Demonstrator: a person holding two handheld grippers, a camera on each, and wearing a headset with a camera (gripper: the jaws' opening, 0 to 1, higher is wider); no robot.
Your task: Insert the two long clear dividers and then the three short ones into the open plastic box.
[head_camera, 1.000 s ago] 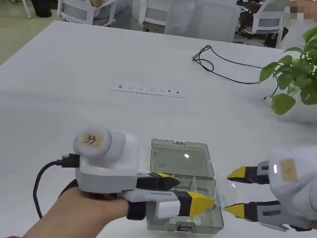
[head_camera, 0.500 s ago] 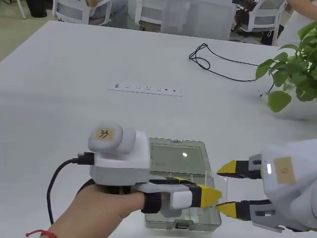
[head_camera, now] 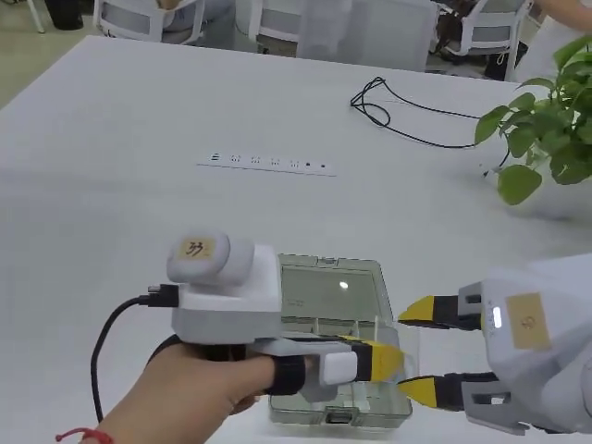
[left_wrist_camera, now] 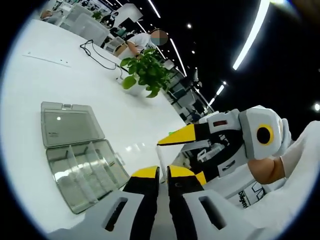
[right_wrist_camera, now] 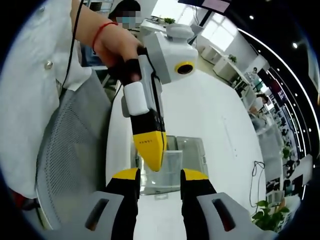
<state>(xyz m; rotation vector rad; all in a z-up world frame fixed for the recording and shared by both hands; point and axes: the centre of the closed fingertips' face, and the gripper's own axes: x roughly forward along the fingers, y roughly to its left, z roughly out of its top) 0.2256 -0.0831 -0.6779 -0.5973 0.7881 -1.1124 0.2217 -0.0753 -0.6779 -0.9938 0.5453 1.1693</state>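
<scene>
Head view: left gripper over the open box, jaws nearly closed, apparently pinching a clear divider just above it. The right gripper sits beside it, jaws wide, facing the divider broadside. Left is nearer; I'd lower it straight down.
</scene>
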